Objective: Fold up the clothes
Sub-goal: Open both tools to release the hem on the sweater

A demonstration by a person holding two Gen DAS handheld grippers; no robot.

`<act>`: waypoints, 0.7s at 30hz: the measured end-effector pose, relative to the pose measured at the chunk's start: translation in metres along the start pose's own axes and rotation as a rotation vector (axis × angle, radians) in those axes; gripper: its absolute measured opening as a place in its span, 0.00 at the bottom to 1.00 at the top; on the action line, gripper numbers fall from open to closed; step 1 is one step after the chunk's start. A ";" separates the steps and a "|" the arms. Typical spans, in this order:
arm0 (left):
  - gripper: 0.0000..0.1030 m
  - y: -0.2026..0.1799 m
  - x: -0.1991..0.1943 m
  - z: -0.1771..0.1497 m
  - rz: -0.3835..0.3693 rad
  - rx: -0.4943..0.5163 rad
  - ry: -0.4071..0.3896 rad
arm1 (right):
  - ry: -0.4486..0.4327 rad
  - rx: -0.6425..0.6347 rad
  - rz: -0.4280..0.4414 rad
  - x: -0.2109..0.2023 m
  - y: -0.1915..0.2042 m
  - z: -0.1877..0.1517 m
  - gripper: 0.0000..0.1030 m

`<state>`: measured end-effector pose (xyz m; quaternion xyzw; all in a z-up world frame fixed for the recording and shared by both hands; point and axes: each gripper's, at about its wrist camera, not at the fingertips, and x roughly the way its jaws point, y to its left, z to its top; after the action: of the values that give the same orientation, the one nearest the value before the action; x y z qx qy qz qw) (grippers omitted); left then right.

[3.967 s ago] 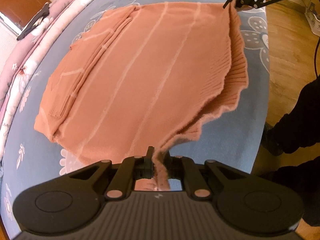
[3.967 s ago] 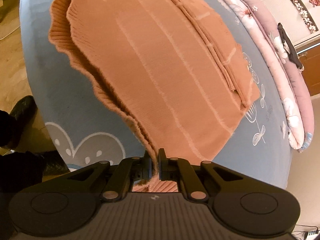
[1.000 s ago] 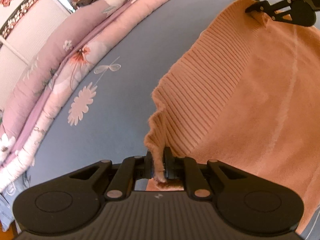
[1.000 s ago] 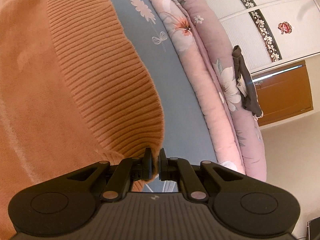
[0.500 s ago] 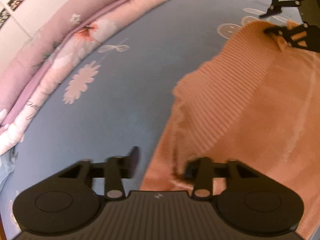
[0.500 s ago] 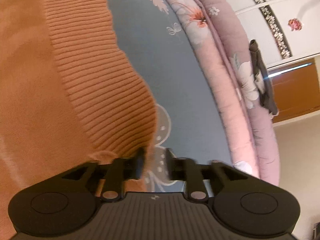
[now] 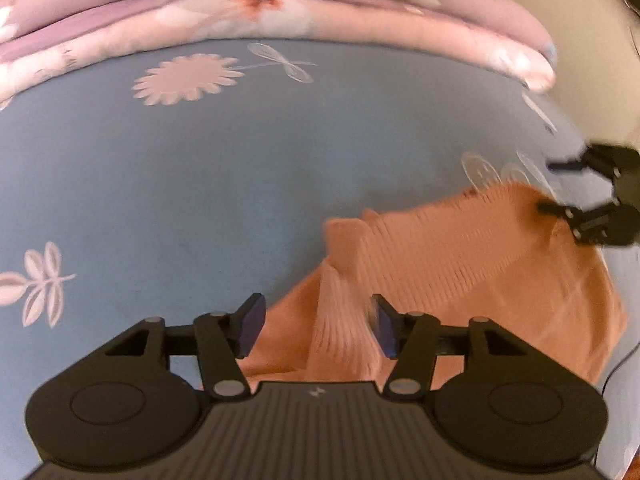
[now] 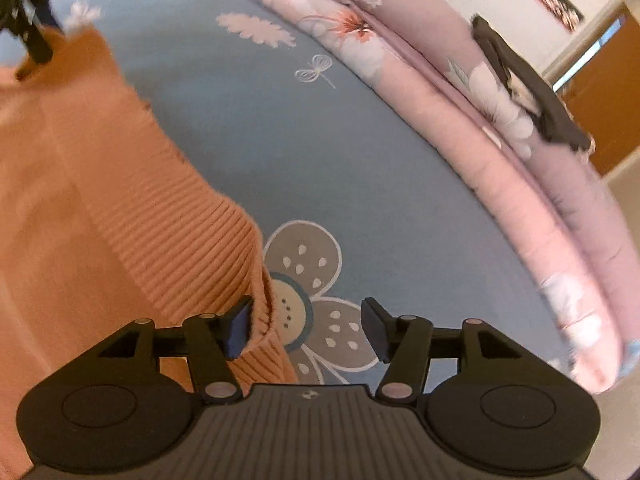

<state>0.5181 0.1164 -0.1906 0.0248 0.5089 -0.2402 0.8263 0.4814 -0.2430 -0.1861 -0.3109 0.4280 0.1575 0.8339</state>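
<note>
The left tool [image 7: 316, 326] is seen with its jaws opening, a raised ribbed corner of the orange sweater [image 7: 480, 264] standing between the pads but not pinched. The right tool [image 8: 304, 326] is likewise opening, the ribbed hem lying against its left pad only, the rest of the gap showing bare sheet. The step in hand is judged to be the release after a fold, and it is done well if both tools are drawn straight back from the cloth so that no rib is snagged and dragged.

The bed [image 7: 200, 184], covered in a blue flowered sheet, carries the sweater, which lies doubled over near the bed's edge. A pink quilt [image 8: 500, 152] is rolled along the far side, well apart. The puckered corner by the left tool is best pressed flat before the next fold is begun.
</note>
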 end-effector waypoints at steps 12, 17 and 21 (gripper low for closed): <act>0.56 -0.020 -0.046 -0.049 0.069 -0.021 -0.085 | -0.048 0.609 0.051 -0.053 -0.070 -0.049 0.67; 0.56 -0.027 -0.057 -0.097 0.090 -0.147 -0.086 | 0.010 0.795 0.089 -0.068 -0.048 -0.106 0.66; 0.56 -0.030 -0.064 -0.126 0.104 -0.241 -0.099 | 0.061 0.868 0.101 -0.078 -0.019 -0.134 0.66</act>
<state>0.3777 0.1493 -0.1903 -0.0600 0.4909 -0.1349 0.8586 0.3633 -0.3448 -0.1740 0.0852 0.4936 -0.0055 0.8655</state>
